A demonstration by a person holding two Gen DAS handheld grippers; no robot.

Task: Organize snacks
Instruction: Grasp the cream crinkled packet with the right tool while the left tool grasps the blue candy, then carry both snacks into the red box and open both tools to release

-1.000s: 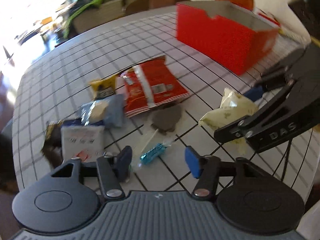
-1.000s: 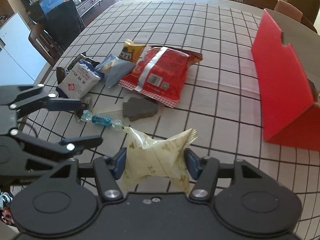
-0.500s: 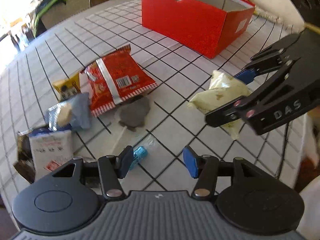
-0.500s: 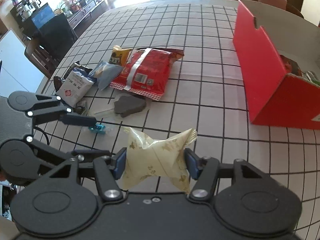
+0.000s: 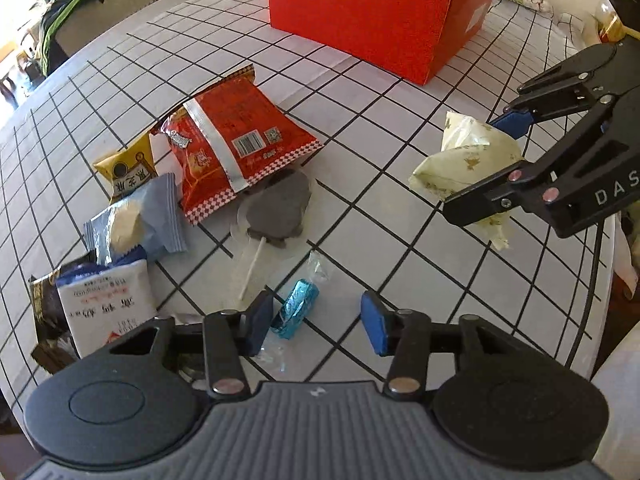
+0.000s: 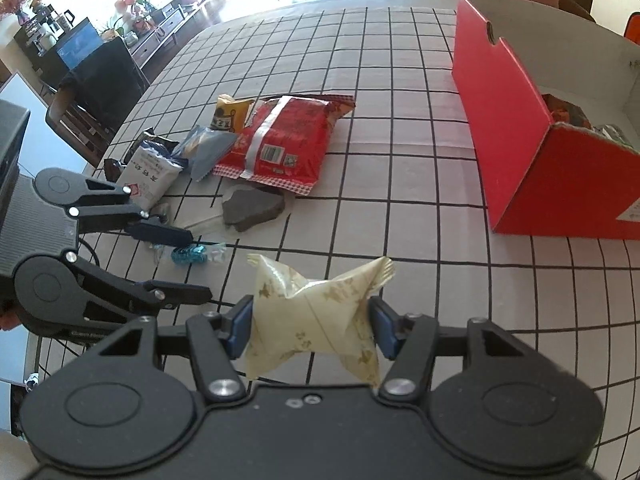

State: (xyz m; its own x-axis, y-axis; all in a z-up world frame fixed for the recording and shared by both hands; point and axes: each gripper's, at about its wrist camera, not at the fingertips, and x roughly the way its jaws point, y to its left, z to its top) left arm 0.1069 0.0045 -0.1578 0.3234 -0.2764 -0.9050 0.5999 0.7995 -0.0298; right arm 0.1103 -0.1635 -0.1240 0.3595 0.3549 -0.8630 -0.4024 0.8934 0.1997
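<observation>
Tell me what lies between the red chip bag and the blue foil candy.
A dark grey lollipop in clear wrap, its white stick pointing toward the blue foil candy; its head touches the red chip bag. Clearest in the left wrist view.

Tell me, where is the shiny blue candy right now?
The shiny blue candy lies on the checked tablecloth between the closing jaws of the left gripper, beside its left pad, just below the grey lollipop.
</observation>
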